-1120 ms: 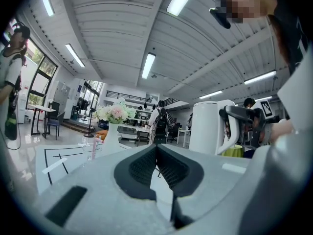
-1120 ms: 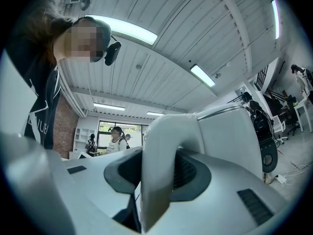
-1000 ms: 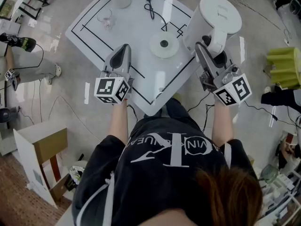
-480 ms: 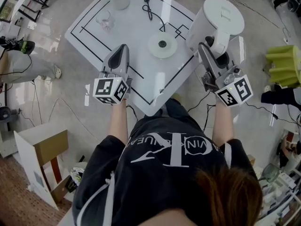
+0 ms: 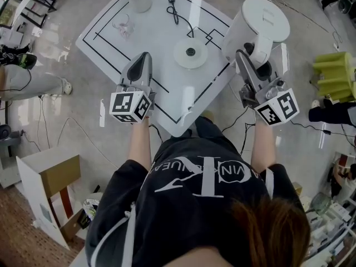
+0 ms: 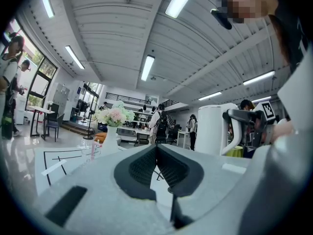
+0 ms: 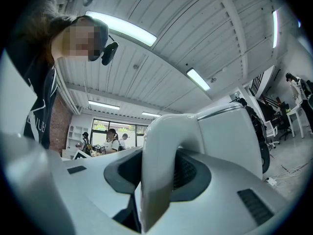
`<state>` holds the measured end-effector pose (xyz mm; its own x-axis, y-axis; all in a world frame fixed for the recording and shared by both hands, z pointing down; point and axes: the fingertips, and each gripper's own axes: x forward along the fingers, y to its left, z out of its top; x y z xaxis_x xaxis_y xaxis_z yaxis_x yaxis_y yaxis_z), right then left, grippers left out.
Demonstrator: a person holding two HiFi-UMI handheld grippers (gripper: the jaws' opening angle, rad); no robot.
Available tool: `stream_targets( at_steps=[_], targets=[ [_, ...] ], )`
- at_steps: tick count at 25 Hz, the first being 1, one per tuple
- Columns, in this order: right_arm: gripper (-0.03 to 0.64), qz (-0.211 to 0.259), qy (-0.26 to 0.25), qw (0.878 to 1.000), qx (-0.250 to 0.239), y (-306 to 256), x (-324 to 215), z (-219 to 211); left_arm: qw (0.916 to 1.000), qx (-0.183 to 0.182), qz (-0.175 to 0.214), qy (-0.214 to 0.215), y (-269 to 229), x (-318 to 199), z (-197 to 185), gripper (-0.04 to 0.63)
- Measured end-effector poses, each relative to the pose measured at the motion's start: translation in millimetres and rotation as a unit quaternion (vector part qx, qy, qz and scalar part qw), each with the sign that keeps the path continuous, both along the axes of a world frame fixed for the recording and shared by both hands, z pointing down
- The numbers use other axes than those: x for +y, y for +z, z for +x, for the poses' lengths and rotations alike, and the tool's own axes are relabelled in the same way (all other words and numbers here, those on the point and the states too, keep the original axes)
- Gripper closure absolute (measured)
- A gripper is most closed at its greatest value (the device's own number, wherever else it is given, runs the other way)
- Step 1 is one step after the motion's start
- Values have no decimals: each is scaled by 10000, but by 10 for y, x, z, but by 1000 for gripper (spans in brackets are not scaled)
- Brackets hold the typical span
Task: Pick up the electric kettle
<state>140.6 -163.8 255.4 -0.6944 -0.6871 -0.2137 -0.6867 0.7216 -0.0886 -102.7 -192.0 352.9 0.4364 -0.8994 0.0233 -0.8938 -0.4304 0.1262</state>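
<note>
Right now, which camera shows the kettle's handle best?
The right gripper view: the handle fills it, clamped in the right gripper. The head view shows it from above, partly covered; the left gripper view, small and distant.

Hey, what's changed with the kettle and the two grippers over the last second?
Very little. The kettle, clamped by its handle in the right gripper, has drifted slightly rightward, away from its round base on the table. Nothing was grabbed or released. The left gripper stays shut and empty over the table.
</note>
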Motion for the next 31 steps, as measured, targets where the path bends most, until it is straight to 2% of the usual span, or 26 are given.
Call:
stream_targets(
  at_steps=[31],
  targets=[
    [489, -86, -3, 10000, 29, 49, -102, -51, 10000, -31, 0, 4, -29, -112, -45, 589]
  ],
)
